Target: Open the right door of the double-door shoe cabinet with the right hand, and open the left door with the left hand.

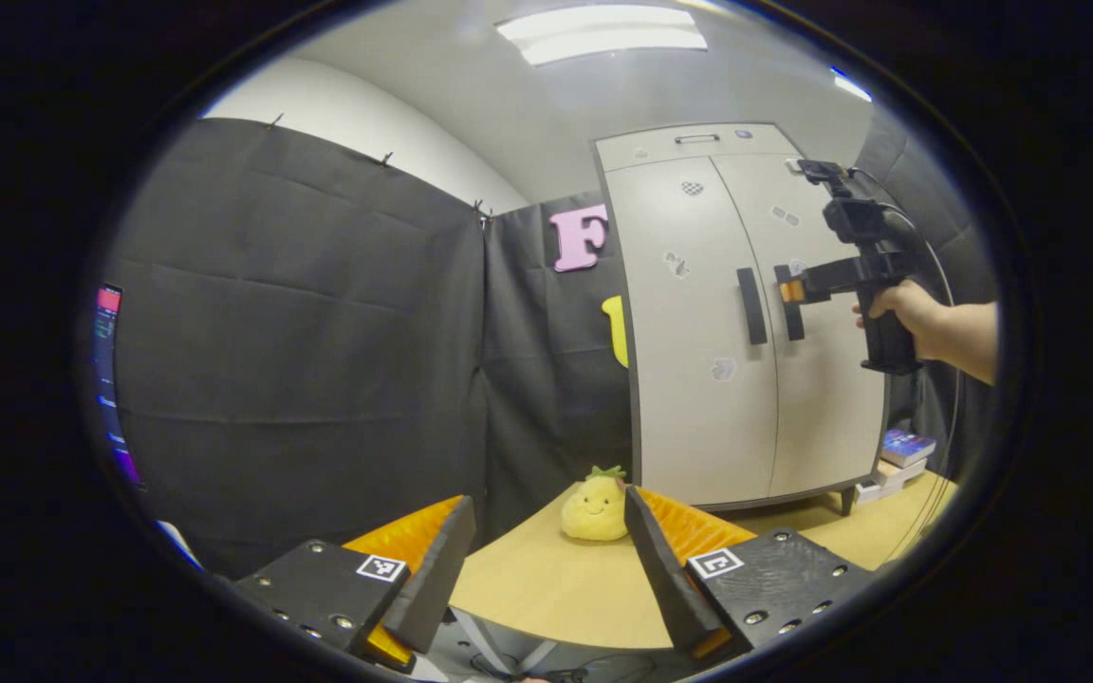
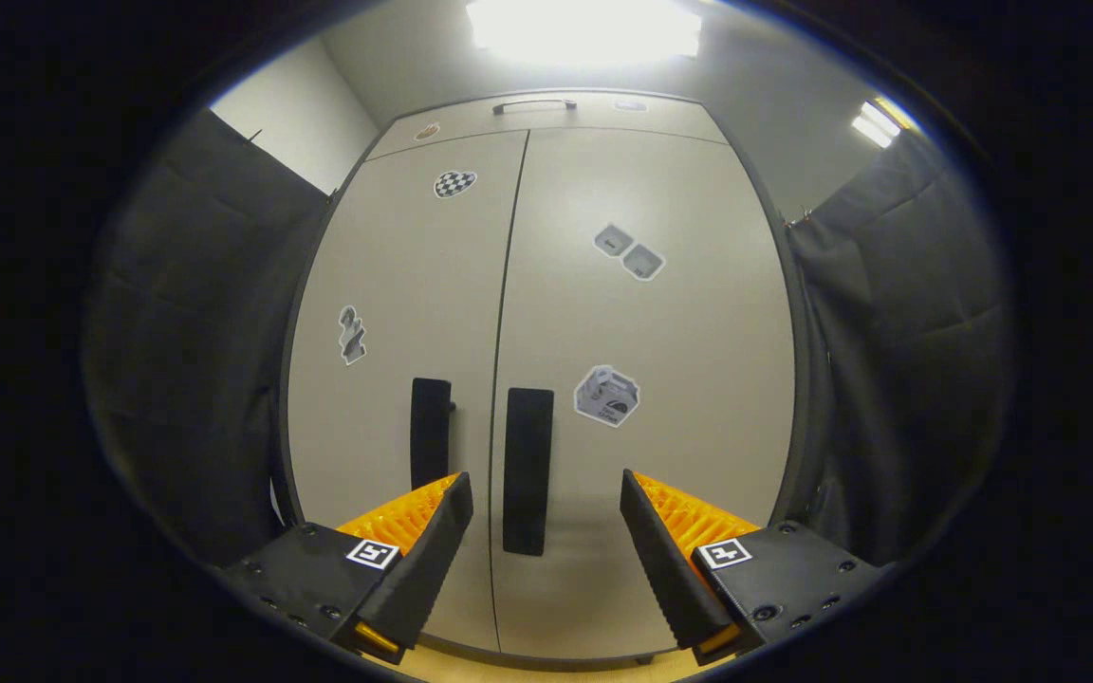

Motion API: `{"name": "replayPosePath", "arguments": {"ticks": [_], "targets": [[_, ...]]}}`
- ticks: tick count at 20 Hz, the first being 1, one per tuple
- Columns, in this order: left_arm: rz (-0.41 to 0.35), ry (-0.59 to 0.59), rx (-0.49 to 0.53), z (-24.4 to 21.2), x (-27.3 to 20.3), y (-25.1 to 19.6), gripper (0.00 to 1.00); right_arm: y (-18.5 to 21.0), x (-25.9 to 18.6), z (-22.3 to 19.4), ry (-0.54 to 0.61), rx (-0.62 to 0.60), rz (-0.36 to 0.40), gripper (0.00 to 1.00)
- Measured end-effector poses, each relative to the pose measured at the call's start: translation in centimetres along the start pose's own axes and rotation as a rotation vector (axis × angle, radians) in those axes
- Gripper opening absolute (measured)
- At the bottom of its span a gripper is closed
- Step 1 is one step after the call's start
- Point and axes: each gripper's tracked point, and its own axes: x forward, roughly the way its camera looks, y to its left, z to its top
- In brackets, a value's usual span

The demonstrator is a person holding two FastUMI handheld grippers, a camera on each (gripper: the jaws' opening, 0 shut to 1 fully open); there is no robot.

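While both doors stay closed on the shoe cabinet (image 2: 546,379), its two handles flank the seam; my right gripper (image 2: 546,531), fingers spread, brackets the right door handle (image 2: 527,470). My left gripper (image 1: 546,560) gapes over the table (image 1: 546,588), well apart.

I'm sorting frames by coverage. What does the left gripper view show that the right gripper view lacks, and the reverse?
Left gripper view alone: a plush pineapple on the wooden table, books by the cabinet's foot, and the right gripper at the right door's handle, a hand holding it.

Right gripper view alone: a close, head-on look at the closed doors, with the open right gripper straddling the handle.

Both: the cabinet and its stickers.
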Motion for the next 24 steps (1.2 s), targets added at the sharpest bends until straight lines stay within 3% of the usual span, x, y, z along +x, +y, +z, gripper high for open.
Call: {"name": "replayPosePath", "arguments": {"ticks": [6, 7, 9, 15, 16, 18, 19, 21, 22, 23, 24], "targets": [[0.029, 0.021, -0.005, -0.2, 0.1, 0.2, 0.92, 0.6, 3.1, -0.3, 0.023, 0.005, -0.021, 0.95], [0.032, 0.024, -0.007, -0.1, 0.1, 0.2, 0.92, 0.7, 3.5, -0.4, 0.031, 0.013, -0.022, 0.76], [0.039, 0.025, -0.007, -0.1, 0.2, 0.3, 0.92, 1.0, 4.5, -1.1, 0.072, 0.039, -0.021, 0.66], [0.044, 0.031, -0.01, -0.3, 0.2, 0.4, 0.92, 1.7, 5.7, -2.3, 0.138, 0.067, -0.017, 0.66], [0.046, 0.032, -0.01, -0.3, 0.2, 0.4, 0.92, 0.4, 6.3, -2.2, 0.136, 0.056, -0.065, 0.66], [0.053, 0.035, -0.012, -0.3, 0.3, 0.5, 0.92, 0.5, 5.9, -2.2, 0.139, 0.079, -0.07, 0.37], [0.056, 0.036, -0.015, -0.3, 0.3, 0.5, 0.92, 0.5, 5.8, -2.1, 0.136, 0.089, -0.071, 0.39], [0.06, 0.033, -0.018, -0.2, 0.3, 0.5, 0.92, 0.4, 6.1, -2.1, 0.142, 0.078, -0.076, 0.23], [0.063, 0.032, -0.015, -0.2, 0.2, 0.5, 0.92, 0.5, 5.9, -2.5, 0.166, 0.068, -0.07, 0.23], [0.066, 0.03, -0.01, -0.1, 0.2, 0.6, 0.92, 0.6, 6.2, -2.5, 0.172, 0.068, -0.061, 0.12], [0.067, 0.025, -0.006, 0.0, 0.2, 0.5, 0.92, 0.6, 5.8, -2.4, 0.172, 0.07, -0.048, 0.1]]}}
